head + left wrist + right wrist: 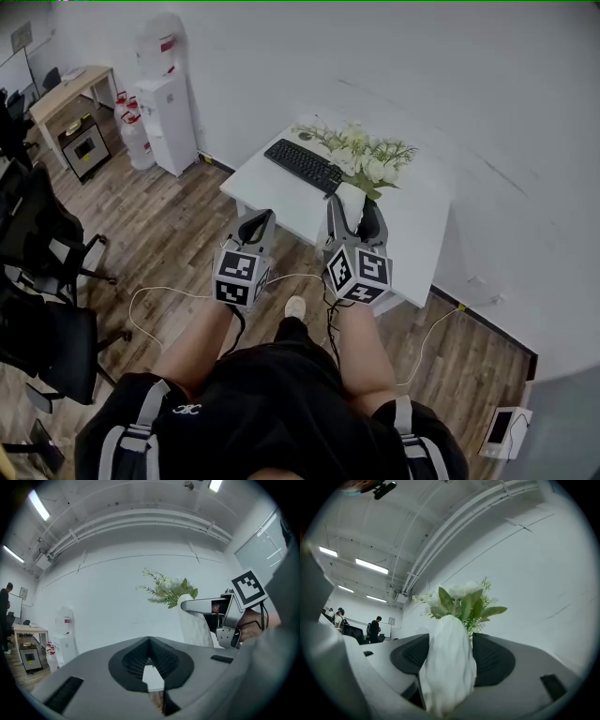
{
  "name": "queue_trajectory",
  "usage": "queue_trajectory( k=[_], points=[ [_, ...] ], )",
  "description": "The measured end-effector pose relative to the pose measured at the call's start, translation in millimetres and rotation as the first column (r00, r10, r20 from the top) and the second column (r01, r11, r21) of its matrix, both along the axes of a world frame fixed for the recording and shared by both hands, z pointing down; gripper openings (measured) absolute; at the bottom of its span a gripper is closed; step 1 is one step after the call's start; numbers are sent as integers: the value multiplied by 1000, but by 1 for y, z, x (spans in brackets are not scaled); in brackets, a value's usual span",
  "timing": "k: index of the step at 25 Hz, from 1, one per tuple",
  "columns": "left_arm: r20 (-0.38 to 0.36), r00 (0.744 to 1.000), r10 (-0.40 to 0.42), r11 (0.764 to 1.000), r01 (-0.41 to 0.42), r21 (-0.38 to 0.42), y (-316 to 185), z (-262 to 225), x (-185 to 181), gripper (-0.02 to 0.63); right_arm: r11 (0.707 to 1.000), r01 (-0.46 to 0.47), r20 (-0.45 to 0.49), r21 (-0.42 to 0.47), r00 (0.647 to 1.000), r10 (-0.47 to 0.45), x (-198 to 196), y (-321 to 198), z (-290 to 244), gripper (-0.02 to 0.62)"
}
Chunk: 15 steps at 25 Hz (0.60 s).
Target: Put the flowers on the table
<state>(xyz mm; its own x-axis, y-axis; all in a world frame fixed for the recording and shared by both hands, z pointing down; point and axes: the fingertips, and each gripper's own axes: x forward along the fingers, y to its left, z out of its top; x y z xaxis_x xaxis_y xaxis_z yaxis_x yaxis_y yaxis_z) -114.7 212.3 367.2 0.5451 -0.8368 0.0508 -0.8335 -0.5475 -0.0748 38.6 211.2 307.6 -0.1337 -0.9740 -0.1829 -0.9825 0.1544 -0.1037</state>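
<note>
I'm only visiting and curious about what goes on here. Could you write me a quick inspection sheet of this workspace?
Surface: white table standing against the wall.
Job's things: flowers in a white wrap, held upright over the table's near edge, apparently not yet set down.
Clutter: black keyboard on the table's left part.
Grippers: right gripper shut on the wrap; left gripper shut, nothing between its jaws.
Cables: white cable looping across the wooden floor near the person's feet.
Surroundings: water dispenser by the wall, office chairs at the left.
</note>
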Motion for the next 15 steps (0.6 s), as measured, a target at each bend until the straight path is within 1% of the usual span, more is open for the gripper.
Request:
queue_trajectory(
  k=[6,11,15],
  points=[
    [8,1000,-26,1000,26,-14,-41,13,-7,6,1000,9,0,10,1000,-9,2,-45,5,298],
    [14,999,-39,998,40,-38,-115,14,-4,6,1000,15,11,0,1000,-15,7,-121,3,298],
    [25,999,-34,998,35,-47,-157,28,11,6,1000,21,27,-9,999,-21,18,-166,18,298]
  ],
)
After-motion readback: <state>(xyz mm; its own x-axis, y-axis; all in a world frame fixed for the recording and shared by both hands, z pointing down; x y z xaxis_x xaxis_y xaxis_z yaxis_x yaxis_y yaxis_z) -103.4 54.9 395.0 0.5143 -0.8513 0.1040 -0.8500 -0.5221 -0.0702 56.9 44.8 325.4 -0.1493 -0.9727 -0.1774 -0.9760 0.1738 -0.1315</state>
